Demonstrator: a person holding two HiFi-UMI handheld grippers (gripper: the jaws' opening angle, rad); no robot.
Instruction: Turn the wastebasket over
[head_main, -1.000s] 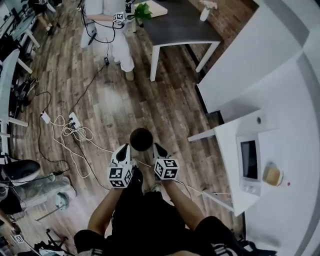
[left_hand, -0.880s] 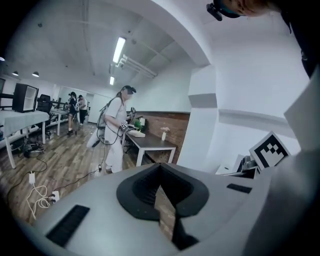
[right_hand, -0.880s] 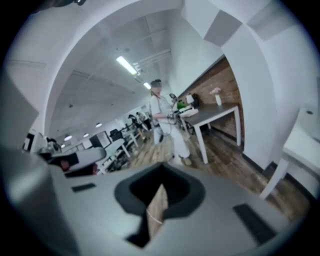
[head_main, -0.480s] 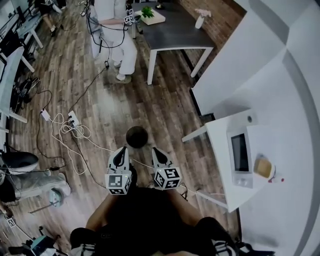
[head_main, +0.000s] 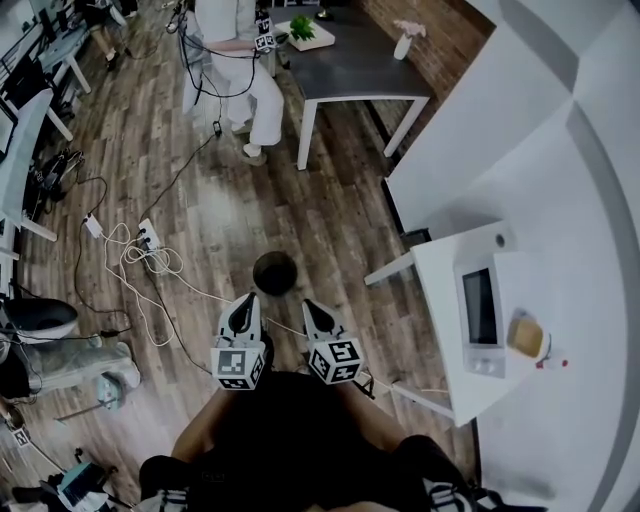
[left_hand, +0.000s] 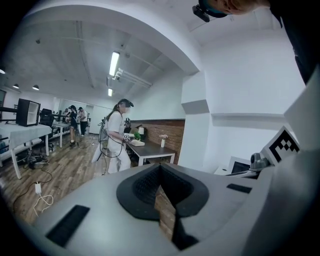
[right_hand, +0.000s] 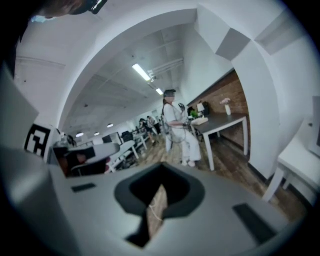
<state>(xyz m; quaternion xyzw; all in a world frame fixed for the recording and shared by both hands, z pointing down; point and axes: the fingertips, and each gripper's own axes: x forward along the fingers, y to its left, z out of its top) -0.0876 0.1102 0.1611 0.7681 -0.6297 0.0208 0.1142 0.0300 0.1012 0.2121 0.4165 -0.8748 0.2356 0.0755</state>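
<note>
- The dark wastebasket (head_main: 275, 273) sits on the floor (head_main: 230, 210), mid-frame, maybe mouth up.
- The left gripper (head_main: 244, 303) and right gripper (head_main: 311, 308), just below it, have jaws together and empty.

The left gripper (head_main: 244, 304) and right gripper (head_main: 309, 307) have drawn back nearer, no longer flanking the basket (head_main: 275, 272).

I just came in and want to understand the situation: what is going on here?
A person carries two hand-held two-jaw grippers. The left gripper and the right gripper are both shut and empty. The dark round wastebasket stands on the wooden floor just in front of them; neither gripper touches it. From above I cannot tell whether it is upright or already turned over. Another person in white stands at a dark table farther away.
</note>
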